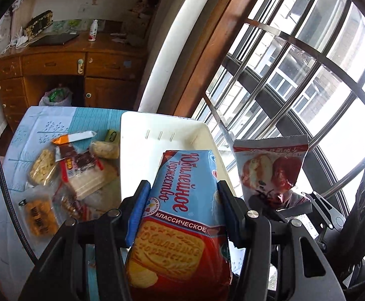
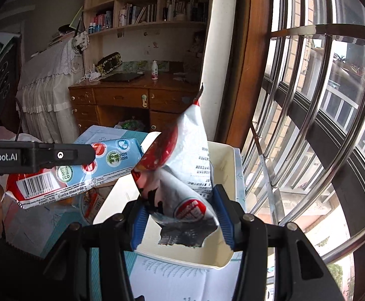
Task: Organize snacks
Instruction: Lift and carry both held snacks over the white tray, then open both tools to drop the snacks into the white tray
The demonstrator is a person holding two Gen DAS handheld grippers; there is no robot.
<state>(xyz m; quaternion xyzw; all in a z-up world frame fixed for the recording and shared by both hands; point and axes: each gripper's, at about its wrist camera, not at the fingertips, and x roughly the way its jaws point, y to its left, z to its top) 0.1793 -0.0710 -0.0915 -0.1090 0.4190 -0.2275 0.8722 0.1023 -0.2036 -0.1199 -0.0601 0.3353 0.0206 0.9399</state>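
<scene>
Nearest the lens in the left wrist view, the left gripper point(image 1: 181, 198) is clamping its blue-padded fingers point(image 1: 137, 210) on both sides of a blue and red biscuit pack point(image 1: 182, 215), which is filling the lower middle of the frame and pointing up toward the white tray point(image 1: 134, 165) behind it. To the left of the tray, a pile of loose snacks point(image 1: 67, 173) is lying on a light blue patterned cloth point(image 1: 32, 125), well apart from the pack. At the right of that frame, the right gripper point(image 1: 280, 200) is holding a crumpled red and white snack bag point(image 1: 267, 168) upright against the barred window point(image 1: 307, 75). In the right wrist view, the biscuit pack point(image 2: 87, 173) is showing its barcode side at middle left, with the left gripper's black body point(image 2: 32, 156) crossing in front of it. In the centre, the right gripper point(image 2: 182, 217) is gripping the snack bag point(image 2: 182, 168) at its lower end between its blue fingers point(image 2: 138, 225), and the bag is hanging over the tray point(image 2: 232, 225). A wooden desk point(image 2: 132, 95) is standing in the upper middle background.
</scene>
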